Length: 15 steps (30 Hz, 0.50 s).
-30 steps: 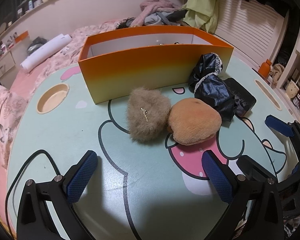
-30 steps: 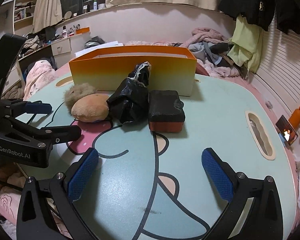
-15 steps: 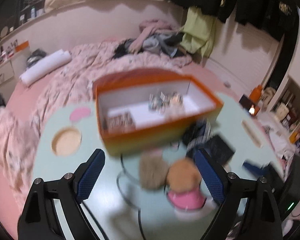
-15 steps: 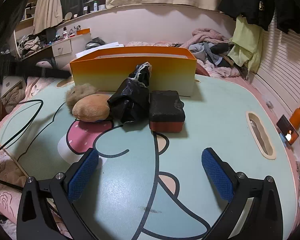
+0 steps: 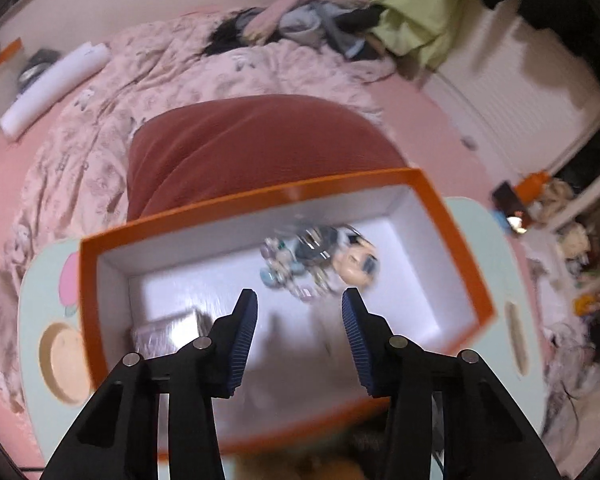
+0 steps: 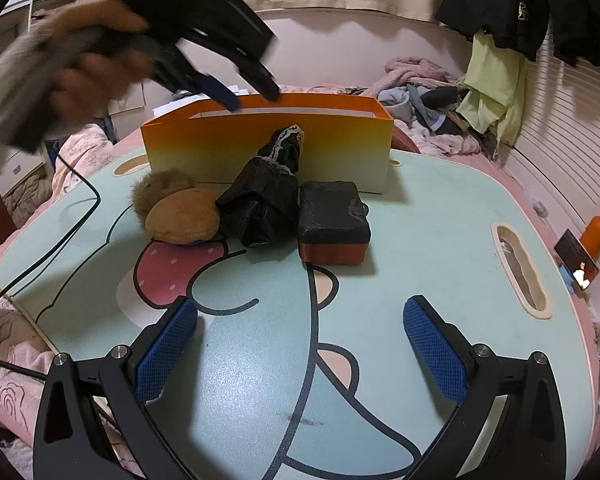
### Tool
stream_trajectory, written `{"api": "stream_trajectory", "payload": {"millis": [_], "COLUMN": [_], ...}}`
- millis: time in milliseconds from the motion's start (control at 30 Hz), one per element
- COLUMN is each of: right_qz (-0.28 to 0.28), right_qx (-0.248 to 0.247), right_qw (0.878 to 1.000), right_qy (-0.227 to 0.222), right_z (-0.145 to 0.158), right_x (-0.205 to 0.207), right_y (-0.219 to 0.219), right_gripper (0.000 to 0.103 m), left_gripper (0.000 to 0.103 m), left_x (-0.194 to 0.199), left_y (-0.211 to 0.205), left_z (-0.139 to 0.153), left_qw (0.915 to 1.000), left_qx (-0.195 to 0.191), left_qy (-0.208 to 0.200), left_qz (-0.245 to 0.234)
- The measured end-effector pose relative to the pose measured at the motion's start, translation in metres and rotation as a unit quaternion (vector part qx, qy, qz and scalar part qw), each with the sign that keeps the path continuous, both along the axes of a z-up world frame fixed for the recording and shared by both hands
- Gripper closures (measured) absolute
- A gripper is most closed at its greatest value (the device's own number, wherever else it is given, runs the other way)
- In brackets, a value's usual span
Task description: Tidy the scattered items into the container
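The left gripper [image 5: 299,312], jaws spread and empty, hovers above the orange box [image 6: 268,152]; the black pouch [image 6: 334,216] in front of the box lies nearer the right gripper [image 6: 300,344], also spread.

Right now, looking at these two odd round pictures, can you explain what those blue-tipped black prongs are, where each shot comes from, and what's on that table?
The prongs are hand-held grippers; a person carries one in each hand, each with a wide-angle camera looking along its fingers. One picture looks down from the left gripper, open and holding nothing, above the orange box, which has small trinkets inside, blurred. The other comes from the right gripper, open and low over the table. In front of the box lie a furry brown pouch, a tan pouch, a black bundle and a black block.
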State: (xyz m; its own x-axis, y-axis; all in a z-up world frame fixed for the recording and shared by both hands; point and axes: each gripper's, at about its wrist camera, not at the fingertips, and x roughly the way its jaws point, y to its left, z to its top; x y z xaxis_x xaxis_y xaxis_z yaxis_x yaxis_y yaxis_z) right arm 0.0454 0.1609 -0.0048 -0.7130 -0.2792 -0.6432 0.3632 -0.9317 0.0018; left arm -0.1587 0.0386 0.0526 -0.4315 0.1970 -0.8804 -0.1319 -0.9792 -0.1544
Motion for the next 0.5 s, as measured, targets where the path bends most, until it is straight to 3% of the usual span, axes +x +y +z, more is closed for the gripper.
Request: {"api": "stream_trajectory", "payload": {"millis": [100,167,367,400,467,500], "right_qz": [0.000,0.001,0.001,0.001,0.001,0.002], "right_qx": [0.000,-0.001,-0.001,-0.001,-0.001,-0.001], "right_qw": [1.000,1.000,1.000,1.000,1.000,1.000], "right_qy": [0.000,0.000,0.001,0.001,0.001,0.001], "right_z": [0.000,0.000,0.000,0.000,0.000,0.000], "right_x": [0.000,0.000,0.000,0.000,0.001,0.001], "right_y": [0.000,-0.001,-0.003,-0.003,-0.004,-0.004], "right_gripper": [0.000,0.000,0.000,0.000,0.000,0.000], "left_gripper": [0.063,0.070,0.074,0.075,0.089,0.090], "left_x": [-0.015,-0.021,-0.030,-0.030,-0.027,-0.025], "left_y": [0.003,0.001,-0.001,0.000,0.004,0.007], "left_z": [-0.013,-0.021,-0.035,-0.035,-0.035,-0.035], "left_qw": [0.9997,0.9992,0.9982,0.9984,0.9989,0.9989], "left_qx": [0.000,0.009,0.011,0.007,-0.017,-0.032], "left_qy": [-0.012,-0.026,-0.037,-0.038,-0.035,-0.030], "left_qz": [0.020,0.031,0.045,0.041,0.027,0.018]}}
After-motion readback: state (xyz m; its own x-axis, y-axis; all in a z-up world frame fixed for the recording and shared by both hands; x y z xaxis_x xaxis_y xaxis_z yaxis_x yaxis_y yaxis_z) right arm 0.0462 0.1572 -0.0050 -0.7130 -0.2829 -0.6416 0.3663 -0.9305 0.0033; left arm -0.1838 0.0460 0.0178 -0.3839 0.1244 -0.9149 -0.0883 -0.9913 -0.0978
